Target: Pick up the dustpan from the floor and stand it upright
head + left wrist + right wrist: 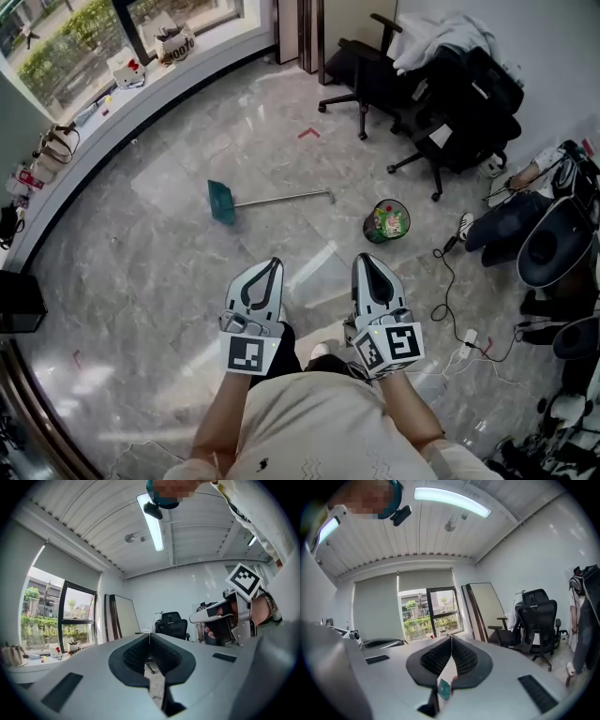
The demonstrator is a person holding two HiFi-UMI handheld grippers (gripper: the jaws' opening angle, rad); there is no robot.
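The teal dustpan (222,202) lies flat on the marble floor, its long metal handle (286,198) pointing right. It is well ahead of both grippers. My left gripper (274,263) and right gripper (365,259) are held side by side in front of my body, both shut with nothing in them. In the left gripper view the left gripper (150,635) has its jaws closed tip to tip, and the right gripper (220,615) shows at the right. In the right gripper view the right gripper (451,637) is likewise closed, and a teal sliver (444,689) shows through the gap below.
A small round bin (386,221) stands right of the handle's end. Black office chairs (441,103) fill the back right. A seated person's legs (502,225), cables and a power strip (466,337) are at the right. A curved window ledge (122,112) runs along the left.
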